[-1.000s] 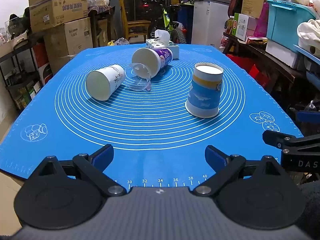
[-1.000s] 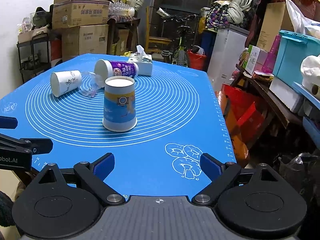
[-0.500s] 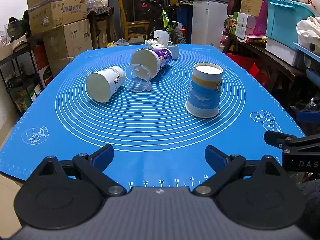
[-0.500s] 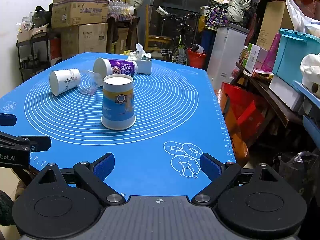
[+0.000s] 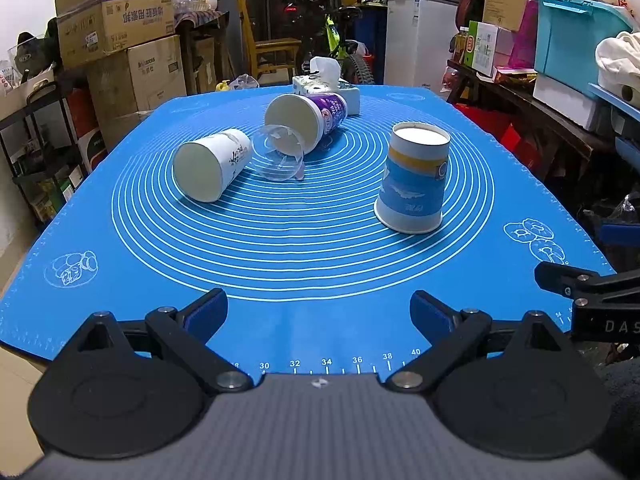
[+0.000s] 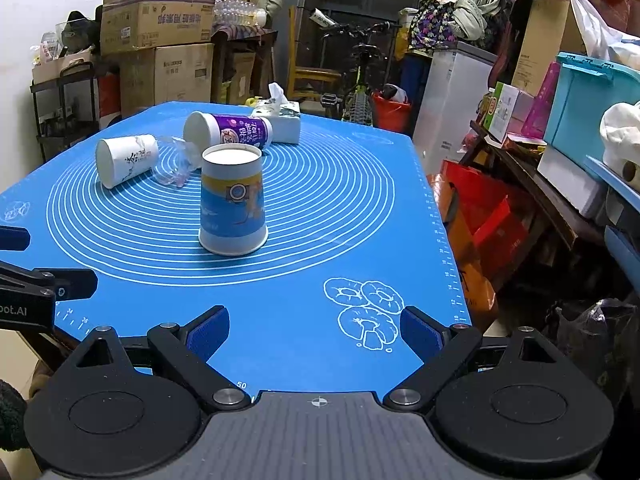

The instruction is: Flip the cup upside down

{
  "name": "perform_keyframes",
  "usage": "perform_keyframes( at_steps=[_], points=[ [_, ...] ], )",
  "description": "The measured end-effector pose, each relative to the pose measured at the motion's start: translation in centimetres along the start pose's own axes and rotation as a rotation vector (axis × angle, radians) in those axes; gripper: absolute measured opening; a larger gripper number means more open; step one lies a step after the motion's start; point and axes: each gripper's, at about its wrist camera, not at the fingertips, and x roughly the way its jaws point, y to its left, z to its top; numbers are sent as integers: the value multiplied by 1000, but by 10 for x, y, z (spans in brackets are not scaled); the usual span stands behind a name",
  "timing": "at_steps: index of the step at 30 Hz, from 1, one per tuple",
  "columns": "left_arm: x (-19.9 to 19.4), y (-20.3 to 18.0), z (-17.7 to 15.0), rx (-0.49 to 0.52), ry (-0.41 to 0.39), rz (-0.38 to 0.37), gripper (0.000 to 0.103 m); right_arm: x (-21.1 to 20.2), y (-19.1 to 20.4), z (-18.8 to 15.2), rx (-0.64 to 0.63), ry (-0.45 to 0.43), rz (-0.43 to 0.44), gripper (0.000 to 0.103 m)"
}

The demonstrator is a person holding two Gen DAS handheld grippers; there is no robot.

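Left wrist view: blue silicone mat [image 5: 320, 264] with white concentric rings covers the table; cardboard boxes [image 5: 116, 16] stacked far left, bicycle [image 5: 332, 36] and white freezer [image 5: 420, 36] behind, teal bin [image 5: 576, 36] at right. Blue-and-yellow paper cup [image 5: 414, 184] stands mouth-down right of ring centre, apart from the others. White cup [image 5: 212, 168] and purple cup [image 5: 308, 120] lie on their sides, mouths toward the camera, a clear plastic cup [image 5: 280, 156] tipped between them; tissue box [image 5: 326, 86] just behind the purple one. Left gripper [image 5: 319, 312] spread wide, nothing between the fingers, over the near mat edge. Right wrist view: right gripper [image 6: 314, 330] likewise released and empty, at the mat's near right corner by the doughnut drawing [image 6: 366, 310]. Same blue-and-yellow paper cup [image 6: 233, 204] straight ahead. Only here: red bags [image 6: 480, 216] on the floor beside the table.
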Motion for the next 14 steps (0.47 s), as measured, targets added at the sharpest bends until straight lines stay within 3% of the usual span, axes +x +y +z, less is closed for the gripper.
perform_keyframes(
  at_steps=[14],
  points=[
    [1,-2,-1,18,-1,1,97,3,-3,-1,13,11,9,93]
  ],
)
